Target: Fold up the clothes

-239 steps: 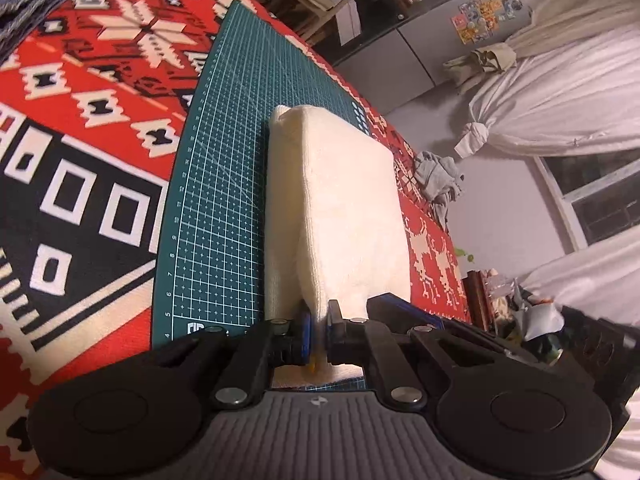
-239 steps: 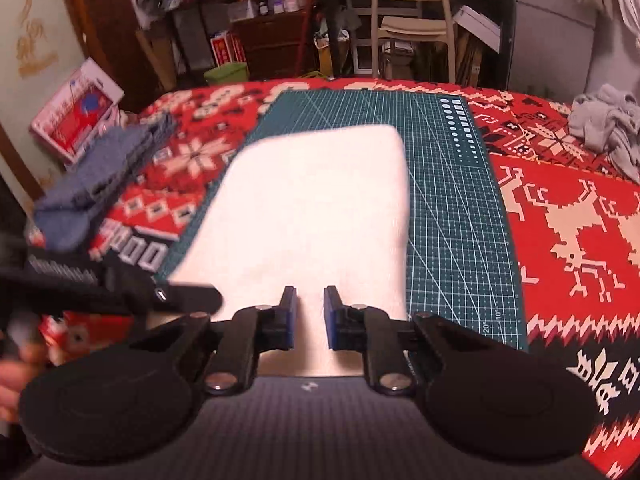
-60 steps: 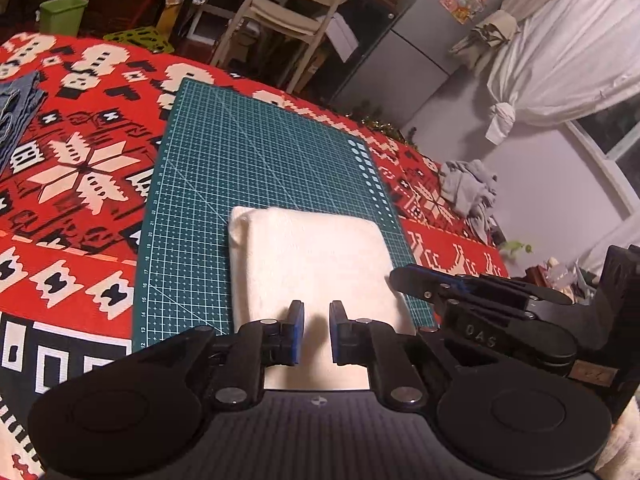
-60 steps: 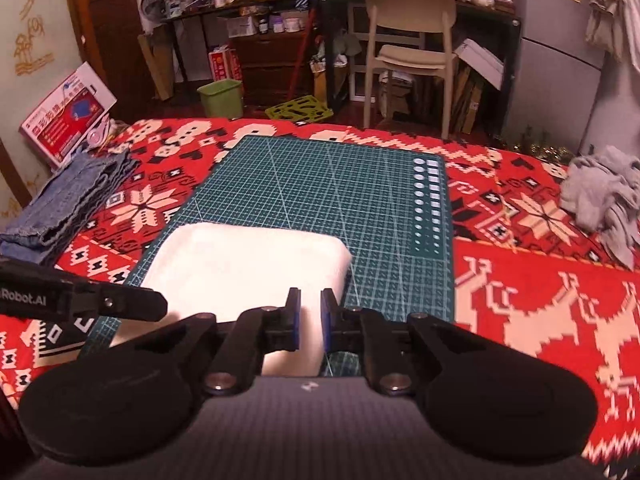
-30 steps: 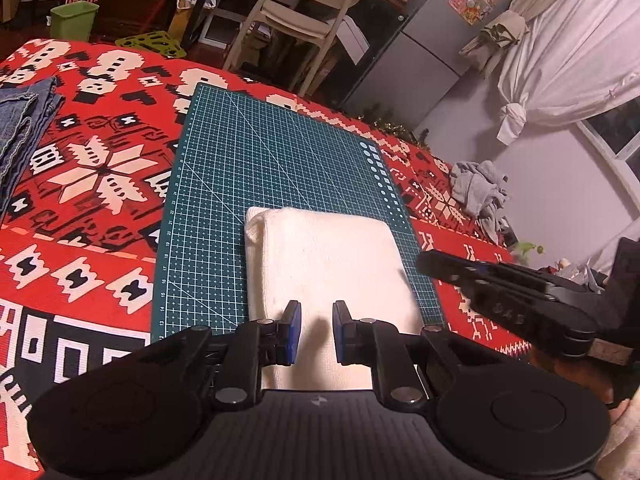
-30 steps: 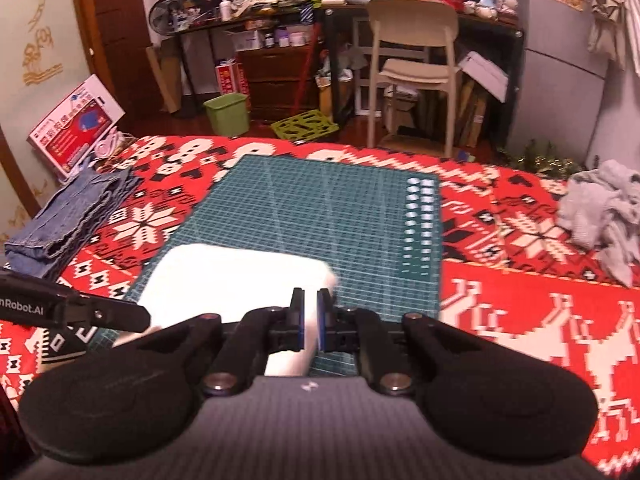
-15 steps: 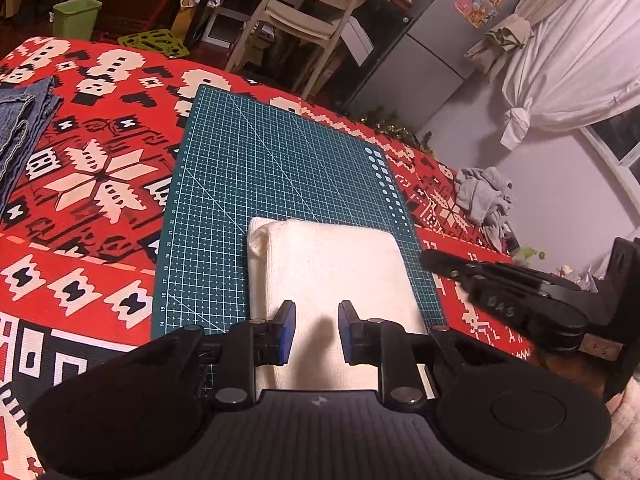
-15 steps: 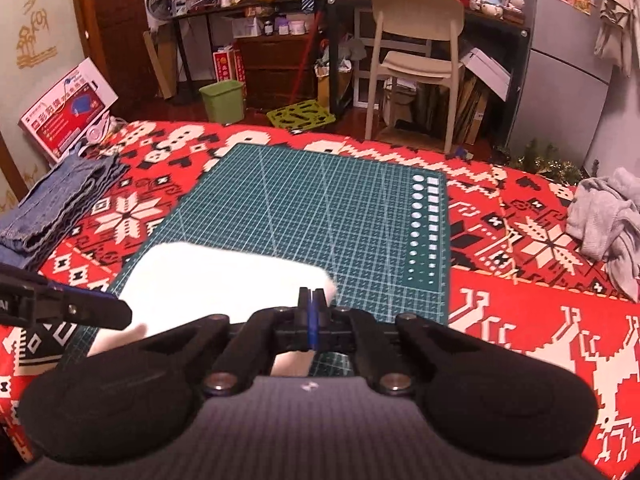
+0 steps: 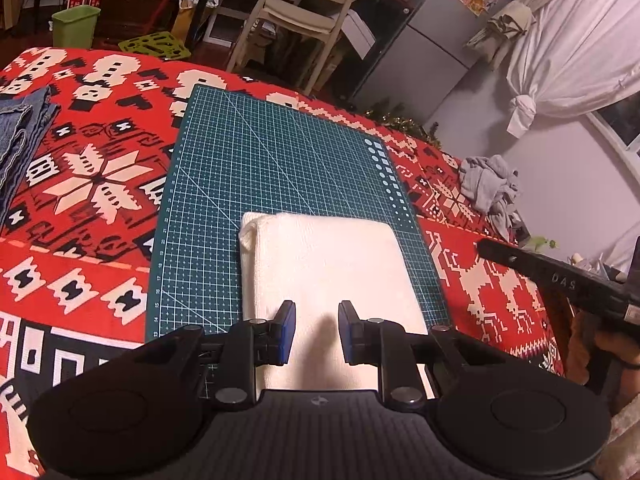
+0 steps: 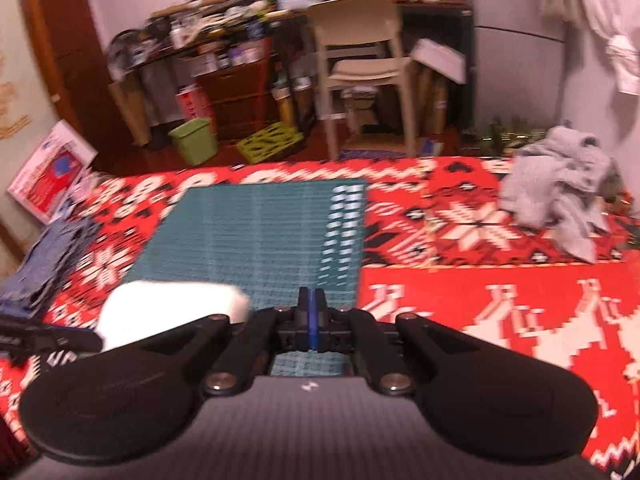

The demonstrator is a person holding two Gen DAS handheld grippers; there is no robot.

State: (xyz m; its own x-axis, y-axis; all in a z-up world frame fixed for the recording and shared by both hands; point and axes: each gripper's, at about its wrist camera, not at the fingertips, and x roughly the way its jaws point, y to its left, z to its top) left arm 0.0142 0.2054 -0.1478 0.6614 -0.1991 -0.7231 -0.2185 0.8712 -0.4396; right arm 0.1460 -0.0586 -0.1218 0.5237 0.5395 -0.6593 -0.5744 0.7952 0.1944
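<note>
A folded cream cloth (image 9: 328, 268) lies flat on the near part of a green cutting mat (image 9: 272, 168). My left gripper (image 9: 316, 330) hovers over the cloth's near edge, open, with nothing between its blue pads. In the blurred right wrist view the same cream cloth (image 10: 172, 308) sits low on the left of the mat (image 10: 260, 236). My right gripper (image 10: 309, 320) is shut with nothing in it, off the cloth's right side. The right gripper's black body (image 9: 560, 280) shows at the right edge of the left wrist view, held by a hand.
A red patterned blanket (image 9: 92, 184) covers the surface. Folded blue denim (image 9: 20, 136) lies at the left, also denim (image 10: 44, 256). A crumpled grey garment (image 10: 560, 192) sits at the far right. A chair (image 10: 364, 60), green bin (image 10: 194, 140) and cluttered shelves stand beyond.
My left gripper has opened wider above the cloth. My right gripper closed fully and swung right, away from the cloth, which now lies folded small.
</note>
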